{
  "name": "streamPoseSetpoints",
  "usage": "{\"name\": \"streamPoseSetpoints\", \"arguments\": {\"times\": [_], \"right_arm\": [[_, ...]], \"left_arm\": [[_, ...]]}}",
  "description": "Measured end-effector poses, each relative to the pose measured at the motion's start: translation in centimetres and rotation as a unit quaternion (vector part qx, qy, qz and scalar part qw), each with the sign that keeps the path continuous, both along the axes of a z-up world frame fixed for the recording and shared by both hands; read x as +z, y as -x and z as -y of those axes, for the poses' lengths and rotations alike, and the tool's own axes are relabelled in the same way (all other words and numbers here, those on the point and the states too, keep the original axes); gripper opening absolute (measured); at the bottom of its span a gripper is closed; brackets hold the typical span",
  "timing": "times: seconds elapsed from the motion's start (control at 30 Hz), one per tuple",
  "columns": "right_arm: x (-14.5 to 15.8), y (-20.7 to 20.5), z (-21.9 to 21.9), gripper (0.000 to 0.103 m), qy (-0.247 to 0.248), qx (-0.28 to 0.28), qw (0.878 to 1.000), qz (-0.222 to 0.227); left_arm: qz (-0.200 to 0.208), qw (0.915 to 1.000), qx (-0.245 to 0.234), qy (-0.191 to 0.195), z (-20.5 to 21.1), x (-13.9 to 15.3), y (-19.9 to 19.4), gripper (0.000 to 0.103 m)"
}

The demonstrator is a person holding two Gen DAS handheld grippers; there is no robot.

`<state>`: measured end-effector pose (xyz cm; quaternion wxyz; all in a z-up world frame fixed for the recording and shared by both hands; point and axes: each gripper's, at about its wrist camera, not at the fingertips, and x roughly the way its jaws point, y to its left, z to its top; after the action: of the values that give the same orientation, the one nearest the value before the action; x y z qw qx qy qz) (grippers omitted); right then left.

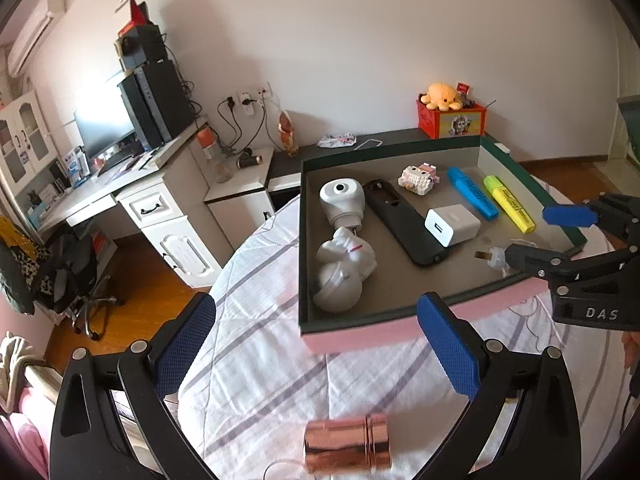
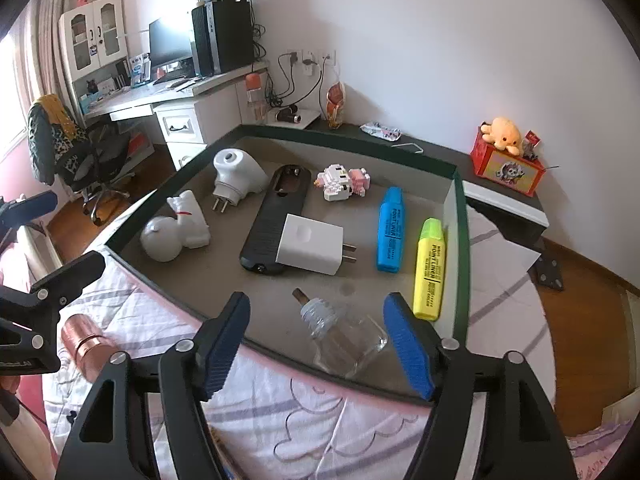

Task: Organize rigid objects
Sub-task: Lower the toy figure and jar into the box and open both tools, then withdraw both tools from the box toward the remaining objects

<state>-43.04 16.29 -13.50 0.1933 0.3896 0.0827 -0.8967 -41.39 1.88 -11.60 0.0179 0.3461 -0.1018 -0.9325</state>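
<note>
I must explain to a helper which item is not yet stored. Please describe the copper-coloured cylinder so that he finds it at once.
Find the shallow dark tray on the striped bedcover. The copper-coloured cylinder lies on its side on the cover outside the tray, in front of its pink near edge. It is the only shiny metallic thing; the others lie inside the tray.

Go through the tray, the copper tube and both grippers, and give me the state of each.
Tray: open-topped, holding items.
Copper tube: lying on the bedspread, outside the tray.
Glass bottle: on its side in the tray.
White charger: resting on the black remote.
Blue highlighter: capped, lying flat.
Yellow highlighter: capped, lying flat.
Left gripper: open, empty.
Right gripper: open, around the bottle.
</note>
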Motion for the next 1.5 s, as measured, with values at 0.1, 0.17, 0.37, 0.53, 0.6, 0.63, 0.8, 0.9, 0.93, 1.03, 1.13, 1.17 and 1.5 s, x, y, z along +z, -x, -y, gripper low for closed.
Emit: {"name": "streamPoseSetpoints", "arguments": {"times": [0.1, 0.17, 0.37, 0.53, 0.6, 0.63, 0.8, 0.9, 0.93, 1.03, 1.13, 1.17, 1.5], "right_arm": [[1.0, -1.3, -0.2, 0.08, 0.003, -0.002, 1.0, -0.014], [1.7, -2.6, -0.3, 0.084, 0.004, -0.005, 1.0, -0.024], [3.8, -6.8, -0.3, 0.103, 0.006, -0.009, 0.998, -0.068], [5.7, -10.8, -0.9, 0.103, 0.025, -0.015, 0.994, -0.106], [6.5, -12.7, -1.1, 0.103, 0.025, -0.029, 0.991, -0.131], [6.8, -13.5, -1.2, 0.103, 0.025, -0.035, 0.989, -0.139], [7.4, -17.4, -1.6, 0.103, 0.025, -0.064, 0.982, -0.174], [7.1, -18.9, -1.8, 0.103, 0.03, -0.07, 0.982, -0.172], [6.9, -19.5, -1.8, 0.103, 0.032, -0.074, 0.982, -0.17], [6.7, -20.9, -2.1, 0.103, 0.034, -0.08, 0.983, -0.164], [6.5, -22.1, -2.3, 0.103, 0.034, -0.084, 0.983, -0.162], [6.5, -22.4, -2.4, 0.103, 0.035, -0.085, 0.983, -0.162], [6.2, -24.4, -2.5, 0.103, 0.032, -0.084, 0.983, -0.158]], "left_arm": [[-0.012, 0.9998, 0.001, -0.014, 0.5, 0.8, -1.8, 0.102], [-0.02, 0.9996, -0.001, -0.022, 0.7, 1.3, -3.1, 0.102], [-0.046, 0.9984, 0.002, -0.033, 1.2, 2.4, -7.2, 0.103], [-0.064, 0.9964, 0.005, -0.054, 1.8, 3.0, -11.1, 0.103], [-0.073, 0.9956, 0.009, -0.058, 2.0, 3.2, -12.6, 0.103], [-0.076, 0.9953, 0.007, -0.058, 2.0, 3.4, -13.4, 0.103], [-0.089, 0.9946, -0.001, -0.053, 2.0, 3.8, -16.7, 0.103], [-0.092, 0.9944, -0.006, -0.05, 1.9, 3.9, -18.6, 0.103], [-0.096, 0.9943, -0.006, -0.048, 1.9, 3.9, -19.1, 0.103], [-0.1, 0.9939, -0.014, -0.044, 1.9, 4.1, -20.6, 0.103], [-0.103, 0.9936, -0.022, -0.041, 1.9, 4.1, -21.8, 0.103], [-0.103, 0.9936, -0.024, -0.04, 1.9, 4.0, -22.2, 0.103], [-0.102, 0.994, -0.021, -0.035, 2.0, 3.8, -23.4, 0.103]]}}
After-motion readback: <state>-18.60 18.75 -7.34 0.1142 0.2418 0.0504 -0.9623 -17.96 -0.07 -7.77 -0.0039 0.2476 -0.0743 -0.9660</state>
